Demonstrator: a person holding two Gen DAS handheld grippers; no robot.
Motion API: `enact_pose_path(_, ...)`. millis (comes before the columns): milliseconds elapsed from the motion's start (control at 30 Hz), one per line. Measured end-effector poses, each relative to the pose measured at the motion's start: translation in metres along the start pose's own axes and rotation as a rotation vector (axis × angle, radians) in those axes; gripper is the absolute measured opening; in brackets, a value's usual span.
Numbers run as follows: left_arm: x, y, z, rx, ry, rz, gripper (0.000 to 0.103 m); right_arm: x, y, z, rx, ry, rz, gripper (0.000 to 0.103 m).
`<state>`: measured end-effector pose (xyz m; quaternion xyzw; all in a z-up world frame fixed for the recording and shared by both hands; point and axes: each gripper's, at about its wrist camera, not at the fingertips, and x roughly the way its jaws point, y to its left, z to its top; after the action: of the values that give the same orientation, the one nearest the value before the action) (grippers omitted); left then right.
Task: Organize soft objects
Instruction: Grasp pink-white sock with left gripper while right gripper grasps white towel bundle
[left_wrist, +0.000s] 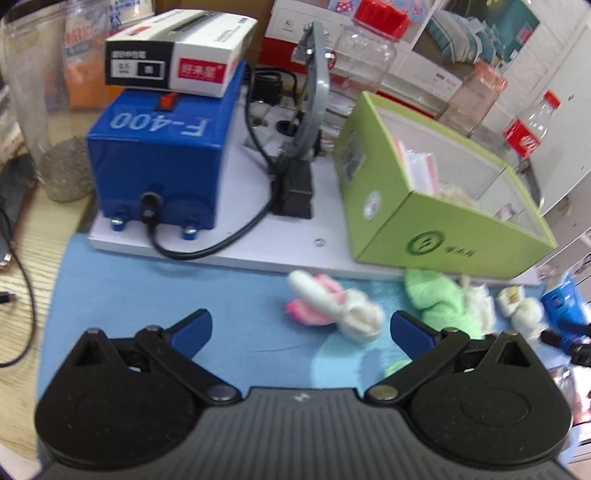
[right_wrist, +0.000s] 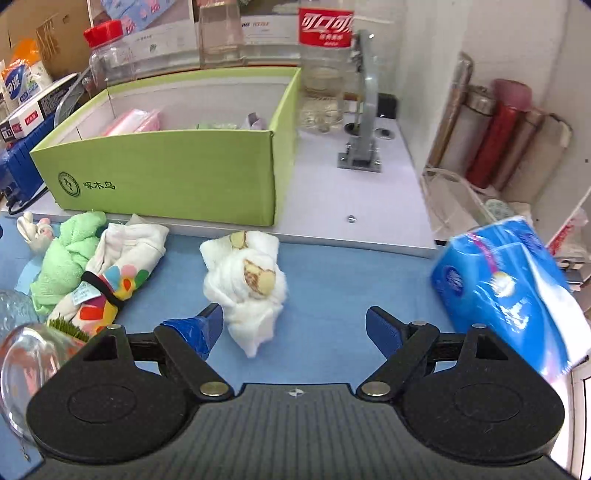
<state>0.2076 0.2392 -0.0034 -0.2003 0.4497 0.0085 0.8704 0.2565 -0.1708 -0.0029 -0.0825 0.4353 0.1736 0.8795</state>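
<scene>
- Terry-soft and loosely knotted, white bundle (right_wrist: 246, 286) on the blue mat (right_wrist: 325, 280), just in front of right tongs (right_wrist: 294, 326), which stand released and empty, left pad (right_wrist: 208, 326) touching or nearly touching the cloth.
- Could close on a loose flap only (bundle sits left of the gap's middle), letting the cloth unroll or drag across the mat on the lift.
- Could snag on the near wall of the green box (right_wrist: 166, 177) during transfer, since the box sits raised on a white board (right_wrist: 351, 192) beyond the mat edge.
- Might knock the blue tissue pack (right_wrist: 509, 288), tilted at near right, or the glass (right_wrist: 22, 354) at near left if swung wide.
- Left tongs (left_wrist: 301, 334) likewise released and empty, hovering near the pink-and-white plush (left_wrist: 334, 306); light toy, apt to skid away under one pad instead of being pinched.
- Green towel (left_wrist: 432, 295) and patterned cloth (right_wrist: 114, 273) lying touching each other, so liable to come up together.
- Hard to judge: box contents mostly hidden behind the wall, only pink folded items (right_wrist: 133, 123) and scraps showing.
- Blurred throughout in the left view; small white items at far right not identifiable, right tongs barely visible at the edge.
- Unclear whether the left pad of the right tongs truly touches the bundle.
</scene>
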Motion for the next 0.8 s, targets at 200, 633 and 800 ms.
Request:
enact_pose_path(200, 0.024, -0.022, 0.009, -0.032, 0.052, 0.014, 0.102, 0.003, -0.001, 0.003, 0.054, -0.054, 0.093, 0.072)
enact_pose_path(633, 0.065, -0.039, 0.008, 0.021, 0.089, 0.063, 0.102, 0.052, 0.005, 0.016, 0.011, -0.044, 0.160, 0.072)
enact_pose_path(800, 0.065, -0.046, 0.002, 0.120, 0.069, 0.095, 0.088, 0.066, 0.022, 0.012, -0.120, -0.052, 0.116, 0.076)
